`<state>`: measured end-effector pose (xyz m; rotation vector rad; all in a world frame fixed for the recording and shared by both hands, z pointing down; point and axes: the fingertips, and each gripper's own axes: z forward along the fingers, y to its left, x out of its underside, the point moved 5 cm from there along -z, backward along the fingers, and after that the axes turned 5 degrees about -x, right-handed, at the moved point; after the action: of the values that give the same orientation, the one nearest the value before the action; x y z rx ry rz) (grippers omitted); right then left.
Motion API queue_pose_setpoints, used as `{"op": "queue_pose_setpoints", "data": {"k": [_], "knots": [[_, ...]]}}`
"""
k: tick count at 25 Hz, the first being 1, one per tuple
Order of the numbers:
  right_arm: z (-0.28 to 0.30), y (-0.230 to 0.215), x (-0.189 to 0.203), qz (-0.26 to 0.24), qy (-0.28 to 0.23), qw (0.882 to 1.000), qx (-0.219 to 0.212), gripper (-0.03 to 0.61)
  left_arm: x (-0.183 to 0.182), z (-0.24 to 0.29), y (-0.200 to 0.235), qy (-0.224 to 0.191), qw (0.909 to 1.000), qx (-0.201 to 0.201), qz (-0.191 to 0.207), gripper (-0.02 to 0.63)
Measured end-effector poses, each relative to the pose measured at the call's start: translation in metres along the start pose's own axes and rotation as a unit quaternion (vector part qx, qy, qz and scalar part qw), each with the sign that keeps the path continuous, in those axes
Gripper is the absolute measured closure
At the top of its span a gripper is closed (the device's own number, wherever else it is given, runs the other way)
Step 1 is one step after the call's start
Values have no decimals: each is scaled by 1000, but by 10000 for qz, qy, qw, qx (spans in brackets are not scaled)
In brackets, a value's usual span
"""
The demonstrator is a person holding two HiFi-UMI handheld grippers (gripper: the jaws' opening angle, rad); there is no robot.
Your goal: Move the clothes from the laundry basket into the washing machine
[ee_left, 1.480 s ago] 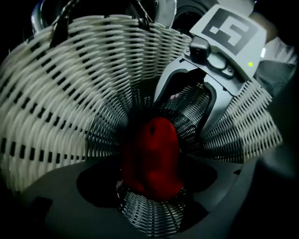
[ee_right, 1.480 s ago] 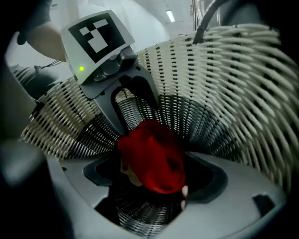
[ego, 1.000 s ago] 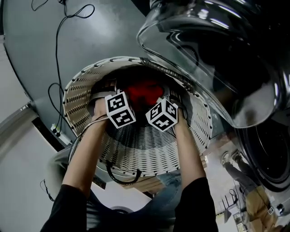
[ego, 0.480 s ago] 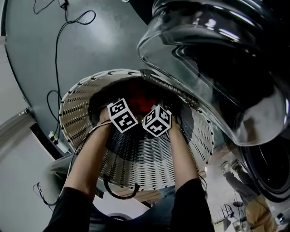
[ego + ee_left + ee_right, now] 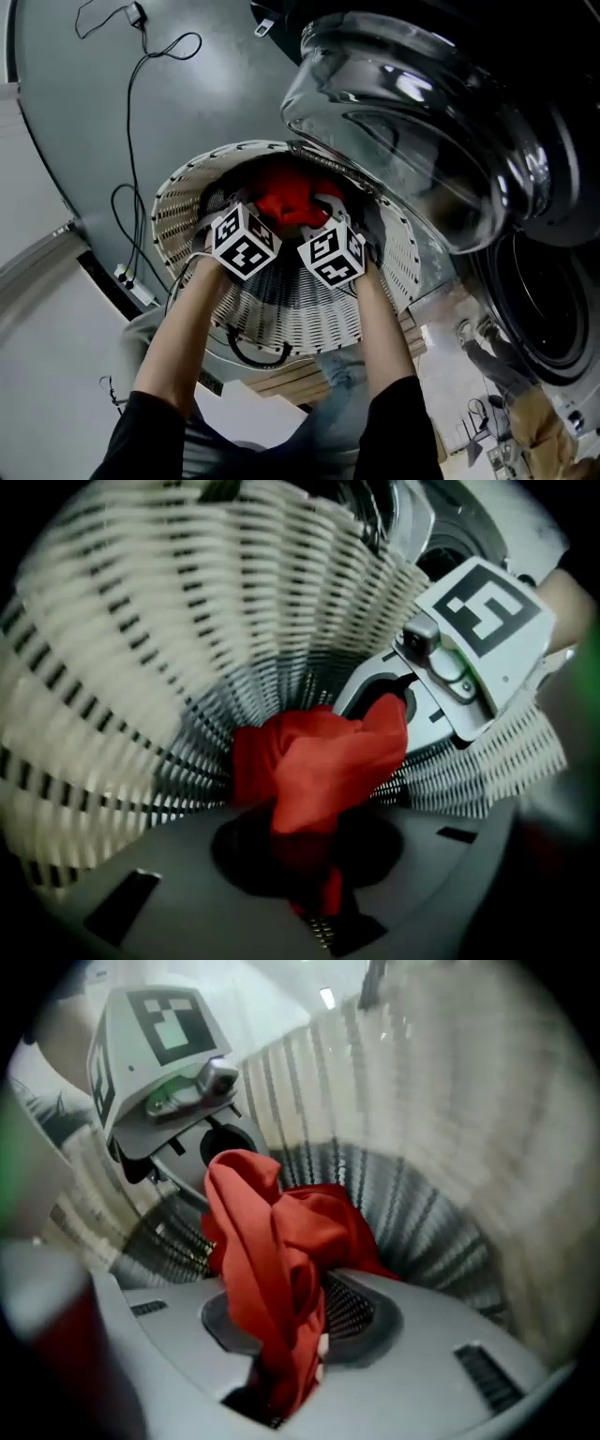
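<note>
A red garment (image 5: 291,202) hangs bunched inside the white woven laundry basket (image 5: 309,323), held between both grippers. My left gripper (image 5: 255,225) has its jaws closing, and the red cloth (image 5: 319,761) is pinched between them. My right gripper (image 5: 323,234) is likewise closing on another fold of the same cloth (image 5: 272,1241). In the left gripper view the right gripper (image 5: 394,691) grips the garment's far corner. The right gripper view shows the left gripper (image 5: 202,1162) doing the same. The washing machine's open glass door (image 5: 403,141) hangs just over the basket's far rim.
The dark drum opening (image 5: 548,309) lies to the right of the basket. Black cables (image 5: 131,206) and a power strip (image 5: 131,286) lie on the grey floor at the left. The basket walls close in around both grippers.
Both grippers dipped deeper into the basket, closed on the red garment, then rose with it. The garment now stands higher in the basket.
</note>
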<state>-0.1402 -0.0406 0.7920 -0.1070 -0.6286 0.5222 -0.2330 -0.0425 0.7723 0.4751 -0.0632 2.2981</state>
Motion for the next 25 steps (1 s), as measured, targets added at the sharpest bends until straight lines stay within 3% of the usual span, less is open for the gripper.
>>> {"op": "queue_pose_setpoints", "data": {"k": [8,17,25], "knots": [[-102,25,-61,517,-712,9952,418,466,-46,-111,-10,-827,9963,-97,-231,529],[-215,62,-114,781,-1409,9826,924,468,-96,-230,-36,-1520,9883,-141,59,535],[-314,93,-172,906,-2035,9632,1501,468,-138,-335,-53,-2134,9761,-78,408,535]]}}
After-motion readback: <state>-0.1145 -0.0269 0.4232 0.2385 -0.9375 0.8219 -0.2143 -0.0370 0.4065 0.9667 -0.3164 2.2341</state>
